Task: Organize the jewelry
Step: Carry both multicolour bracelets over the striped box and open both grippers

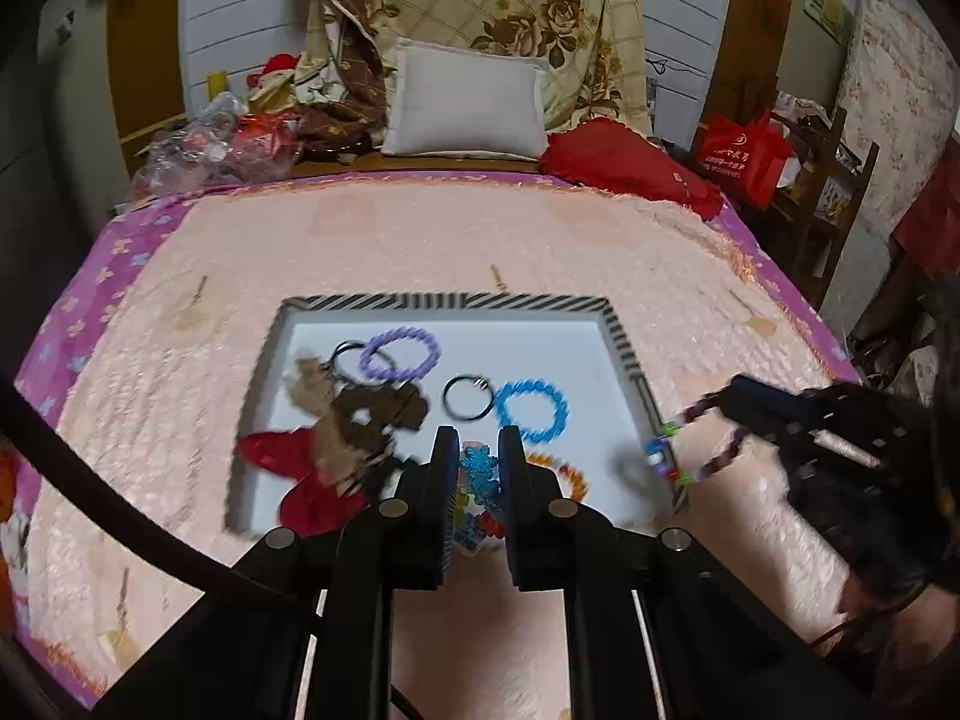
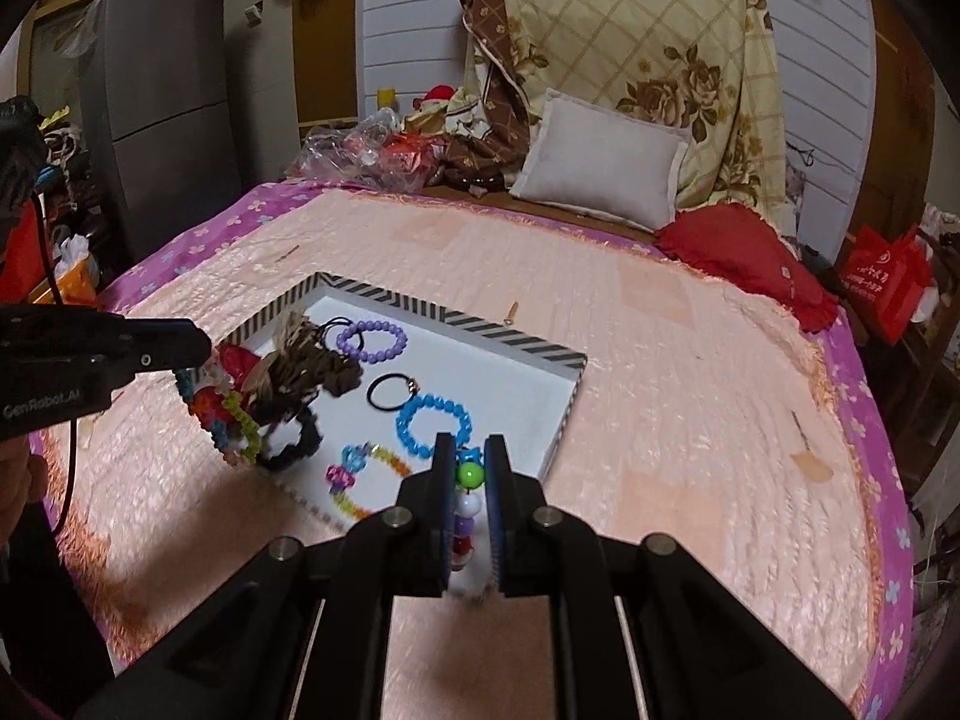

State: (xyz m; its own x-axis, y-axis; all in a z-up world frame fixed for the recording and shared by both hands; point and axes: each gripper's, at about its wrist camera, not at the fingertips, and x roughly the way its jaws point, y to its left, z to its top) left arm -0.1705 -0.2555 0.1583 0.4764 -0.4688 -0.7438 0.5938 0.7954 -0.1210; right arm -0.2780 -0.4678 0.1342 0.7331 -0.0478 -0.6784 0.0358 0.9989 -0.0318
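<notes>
A white tray with a striped rim [image 1: 447, 300] [image 2: 510, 341] lies on the bed. It holds a purple bead bracelet [image 1: 401, 358] [image 2: 372, 340], a blue bead bracelet [image 1: 532, 410] [image 2: 433, 423], black hair ties [image 1: 467, 398] [image 2: 390, 393], a brown scrunchie [image 1: 375, 411] and a red one [image 1: 300, 477]. My left gripper [image 1: 479, 468] is shut on a multicoloured beaded bracelet [image 1: 480, 495] [image 2: 222, 420] above the tray's near edge. My right gripper [image 2: 468, 480] is shut on a second colourful beaded bracelet [image 2: 467, 504] [image 1: 696, 450] at the tray's right edge.
The tray sits on a pink bedspread [image 1: 420, 240] with a purple floral border. A grey pillow [image 1: 468, 102], a red cushion [image 1: 624, 165] and folded quilts lie at the head. A fridge [image 2: 162, 102] stands left, a red bag [image 1: 750, 153] on a shelf right.
</notes>
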